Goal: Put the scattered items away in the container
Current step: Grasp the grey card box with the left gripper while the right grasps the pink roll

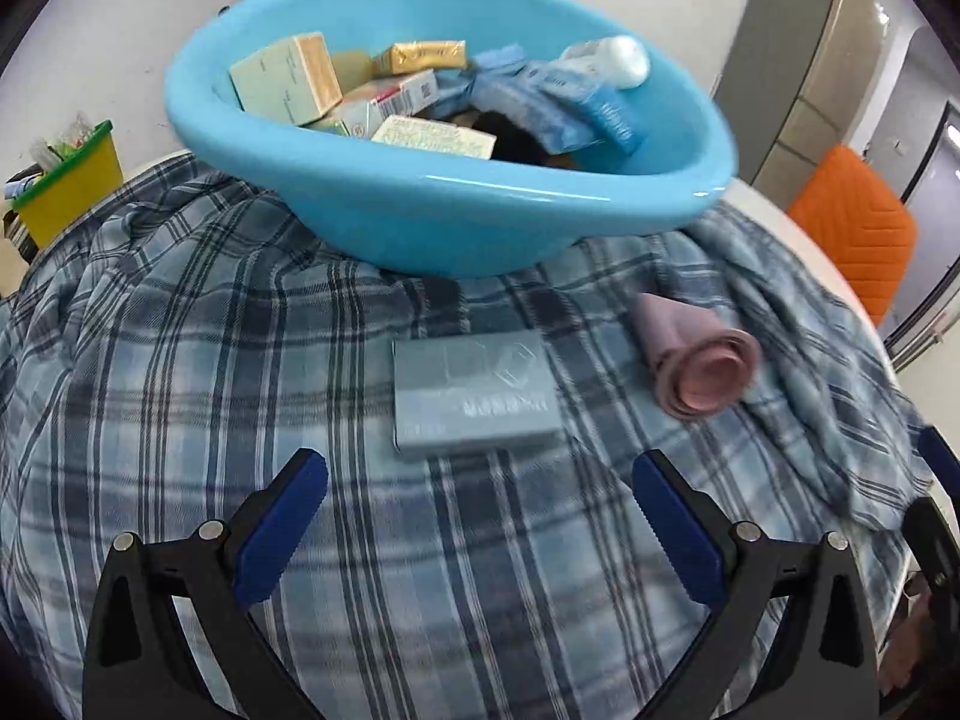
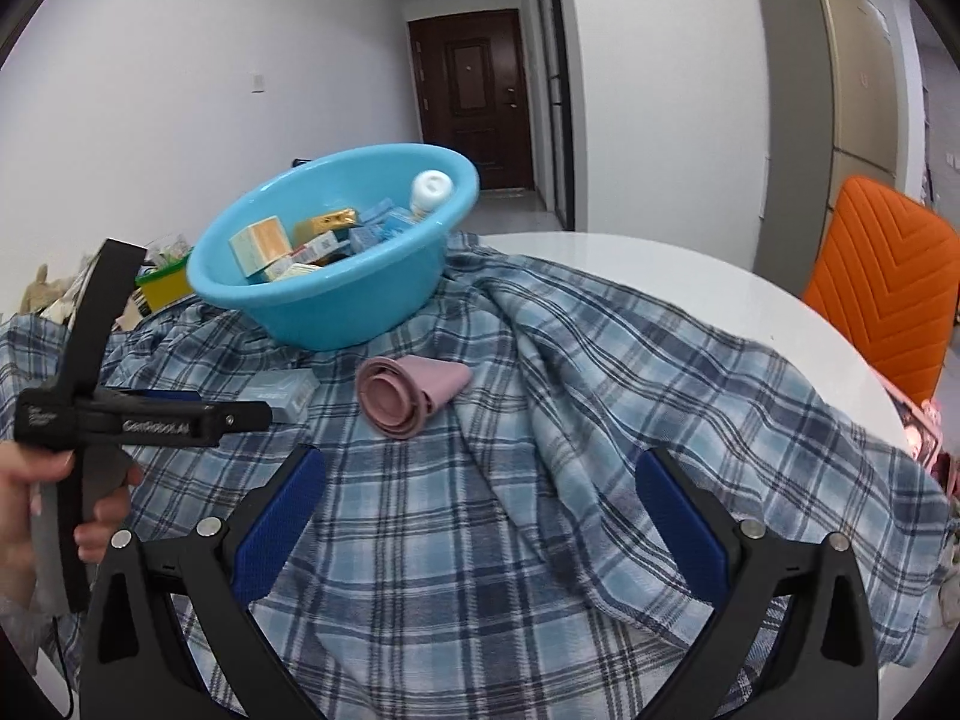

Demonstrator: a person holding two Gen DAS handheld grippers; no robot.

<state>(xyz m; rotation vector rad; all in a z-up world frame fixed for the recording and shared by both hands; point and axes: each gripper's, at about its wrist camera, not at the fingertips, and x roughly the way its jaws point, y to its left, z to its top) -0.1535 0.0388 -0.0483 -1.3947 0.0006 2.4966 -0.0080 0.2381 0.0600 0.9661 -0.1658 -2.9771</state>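
Jaws spread wide and empty, my left gripper point(image 1: 480, 516) hovers just short of the grey box point(image 1: 474, 396) lying flat before the blue basin point(image 1: 420, 222) — I'd straddle its narrow sides.

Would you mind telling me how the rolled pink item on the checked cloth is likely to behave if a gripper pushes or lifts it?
The pink roll lies on its side on the checked cloth, so a sideways push would probably roll it. Its coiled layers look soft and thin, so it may squash between fingers or loosen when lifted. It seems light for its size. The rumpled cloth might slow any rolling.
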